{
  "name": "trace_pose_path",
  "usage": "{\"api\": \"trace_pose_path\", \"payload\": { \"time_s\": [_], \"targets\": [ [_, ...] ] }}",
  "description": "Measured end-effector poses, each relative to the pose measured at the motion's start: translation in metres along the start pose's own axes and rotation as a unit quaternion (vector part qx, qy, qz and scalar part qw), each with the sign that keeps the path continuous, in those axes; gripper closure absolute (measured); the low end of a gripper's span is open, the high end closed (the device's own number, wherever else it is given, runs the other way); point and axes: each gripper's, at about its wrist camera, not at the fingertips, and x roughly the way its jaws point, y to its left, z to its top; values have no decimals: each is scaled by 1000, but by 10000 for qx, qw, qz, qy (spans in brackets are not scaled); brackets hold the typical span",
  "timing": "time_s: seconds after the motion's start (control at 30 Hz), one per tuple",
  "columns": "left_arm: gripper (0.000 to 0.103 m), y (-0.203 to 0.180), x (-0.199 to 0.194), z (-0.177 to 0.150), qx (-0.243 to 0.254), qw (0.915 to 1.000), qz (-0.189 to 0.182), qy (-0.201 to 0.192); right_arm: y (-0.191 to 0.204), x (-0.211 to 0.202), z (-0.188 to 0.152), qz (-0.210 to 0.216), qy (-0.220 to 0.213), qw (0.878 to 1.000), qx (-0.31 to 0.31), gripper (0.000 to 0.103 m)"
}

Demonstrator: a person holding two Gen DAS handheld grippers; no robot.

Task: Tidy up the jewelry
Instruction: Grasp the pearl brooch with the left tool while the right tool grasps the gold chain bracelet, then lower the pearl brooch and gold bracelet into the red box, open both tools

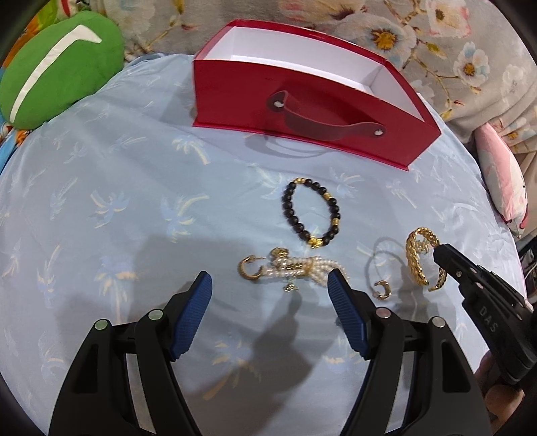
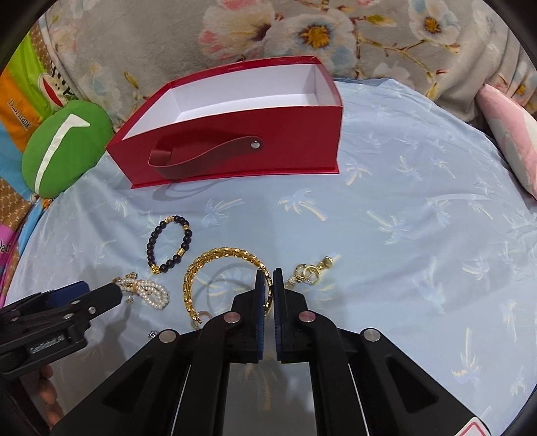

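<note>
My right gripper (image 2: 268, 275) is shut on the gold braided bangle (image 2: 214, 256) and holds it just above the cloth; it also shows in the left wrist view (image 1: 419, 258). My left gripper (image 1: 270, 280) is open, jaws either side of the pearl bracelet (image 1: 302, 268), which lies on the cloth beside a gold hoop earring (image 1: 250, 268). A black bead bracelet (image 1: 312, 211) lies beyond it. An open, empty red box (image 1: 255, 100) with a strap handle stands at the back. A second small gold hoop (image 1: 382, 290) lies near the bangle. Small gold earrings (image 2: 310, 271) lie right of my right gripper.
Everything rests on a light blue palm-print cloth (image 1: 117, 218). A green cushion (image 1: 57, 73) sits at the back left, a pink pillow (image 1: 503, 177) at the right, and floral fabric (image 2: 268, 30) behind the box.
</note>
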Motion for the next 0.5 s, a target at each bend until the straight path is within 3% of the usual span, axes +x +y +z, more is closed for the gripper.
{"api": "trace_pose_path", "payload": {
  "time_s": [0.2, 0.33, 0.5],
  "targets": [
    [47, -11, 10, 4, 168, 9998, -92, -9, -9, -12, -1, 24, -72, 9999, 125, 99],
    [71, -13, 18, 3, 219, 9997, -67, 37, -13, -15, -3, 43, -90, 9998, 173, 99],
    [80, -12, 15, 3, 234, 9995, -183, -64, -14, -14, -5, 82, -66, 9997, 210, 99]
  ]
}}
